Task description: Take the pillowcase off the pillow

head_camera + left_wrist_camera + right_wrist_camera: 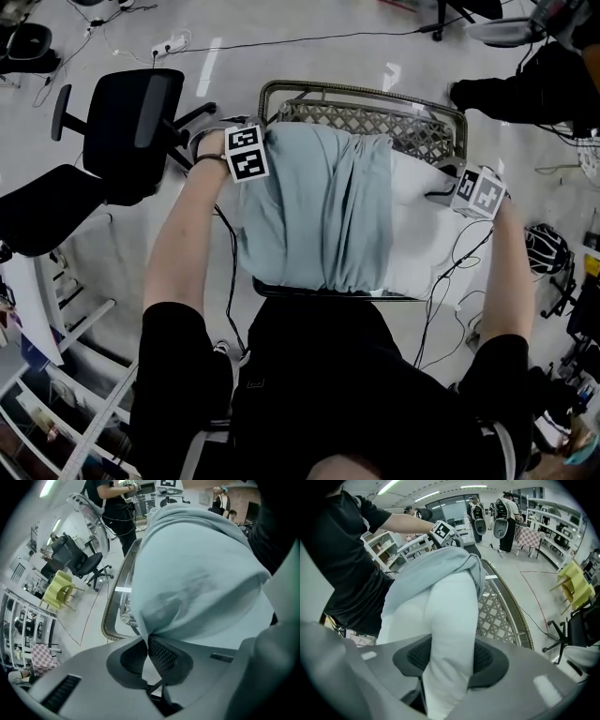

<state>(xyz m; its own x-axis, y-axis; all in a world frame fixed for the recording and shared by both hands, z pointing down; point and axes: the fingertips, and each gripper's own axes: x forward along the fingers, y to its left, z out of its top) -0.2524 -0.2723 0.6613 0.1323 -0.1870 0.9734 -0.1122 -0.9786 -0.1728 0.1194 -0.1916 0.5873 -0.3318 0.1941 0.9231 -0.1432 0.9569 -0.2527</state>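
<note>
A pillow (419, 234) is seen lying across a wicker frame (375, 120) directly in front of the person, with its length running from left to right in the head view. The blue-grey pillowcase (314, 211) is drawn over the left and middle part of the pillow, and its open edge is gathered in folds at the right, so that the white end of the pillow is left bare there. The left hand-held gripper (146, 639) is placed at the far left corner of the pillowcase; in the left gripper view its jaws are closed tightly together, with a fold of the blue-grey fabric pinched between the pads. The right hand-held gripper (449, 657) is set on the bare white end of the pillow; in the right gripper view its jaws are held partly apart, with the white pillow squeezed between them and both pads pressed against it. Both grippers are pointed steeply downward. A black office chair (131, 122) is seen on the pale floor (309, 56) to the left of the wicker frame, and cables are trailed across the floor.
</note>
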